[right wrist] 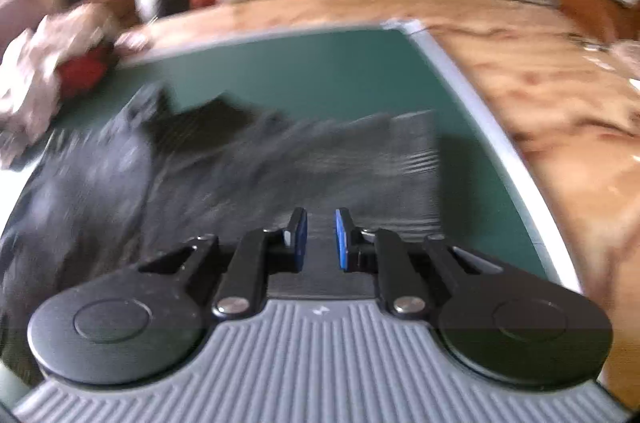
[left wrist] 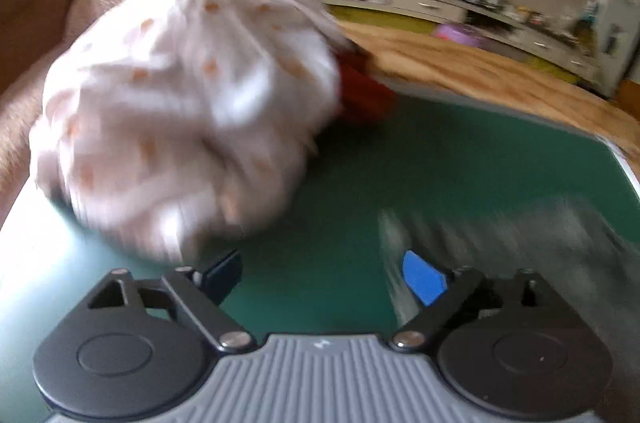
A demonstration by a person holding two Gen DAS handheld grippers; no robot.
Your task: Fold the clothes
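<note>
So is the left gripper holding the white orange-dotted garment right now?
No. The left gripper is wide open over the green mat, and the white orange-dotted garment sits bunched ahead to its left, outside the fingers.

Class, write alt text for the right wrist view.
The right gripper, slightly open, hovers over a dark grey garment on a green mat. A crumpled pale garment sits far left; everything is motion-blurred.

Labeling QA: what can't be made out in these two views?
- Dark grey garment: right wrist view, motion blur hides its type and folds.
- Red cloth: left wrist view, mostly behind the white orange-dotted bundle.
- Left gripper: fingers wide apart, left fingertip hidden by the bundle.
</note>
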